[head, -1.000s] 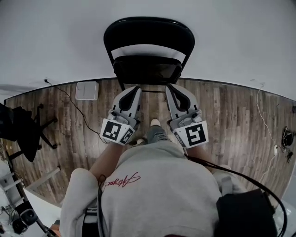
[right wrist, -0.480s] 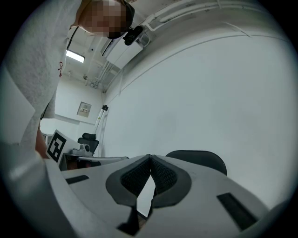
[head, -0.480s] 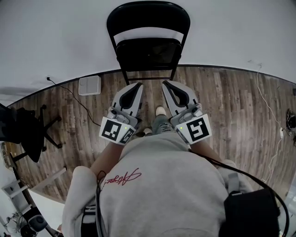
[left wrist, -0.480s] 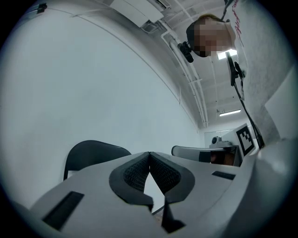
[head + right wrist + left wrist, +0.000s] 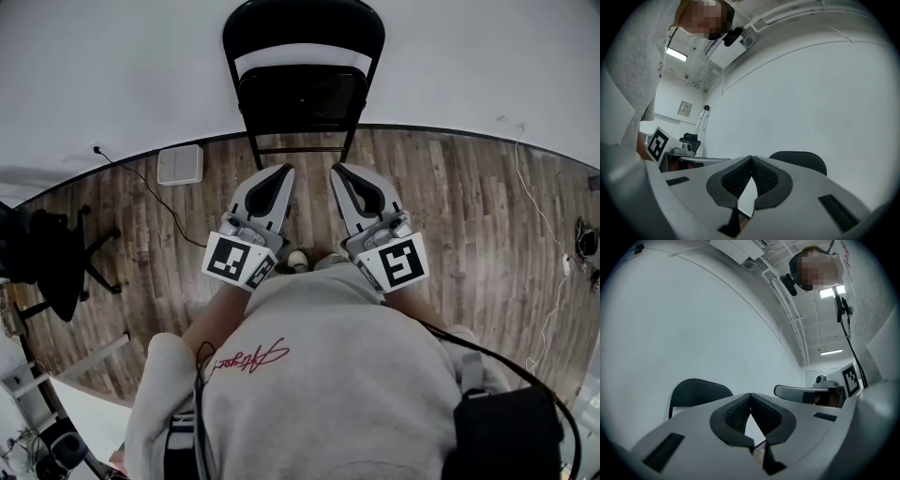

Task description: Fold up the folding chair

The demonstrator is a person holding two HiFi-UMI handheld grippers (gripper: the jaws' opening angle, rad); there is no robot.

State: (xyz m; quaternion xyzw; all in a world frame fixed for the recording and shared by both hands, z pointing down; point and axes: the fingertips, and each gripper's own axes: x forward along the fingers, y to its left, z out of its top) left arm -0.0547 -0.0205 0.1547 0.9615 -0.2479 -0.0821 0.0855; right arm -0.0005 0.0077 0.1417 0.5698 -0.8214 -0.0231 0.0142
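**Dead ahead, equally reachable**

The left gripper (image 5: 284, 172) and right gripper (image 5: 337, 171) sit side by side, jaws closed on nothing. The folding chair (image 5: 302, 94) stands unfolded straight ahead against the wall (image 5: 112, 75) — centred between them, neither nearer, not yet touched.

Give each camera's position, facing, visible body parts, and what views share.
Head view: on the head, steeply down at the black metal folding chair and wooden floor; grey sweatshirt, left gripper, right gripper show.
Left gripper view: on that gripper, along its shut fingers toward the white wall; sweatshirt shows.
Right gripper view: likewise.
All three show the chair.
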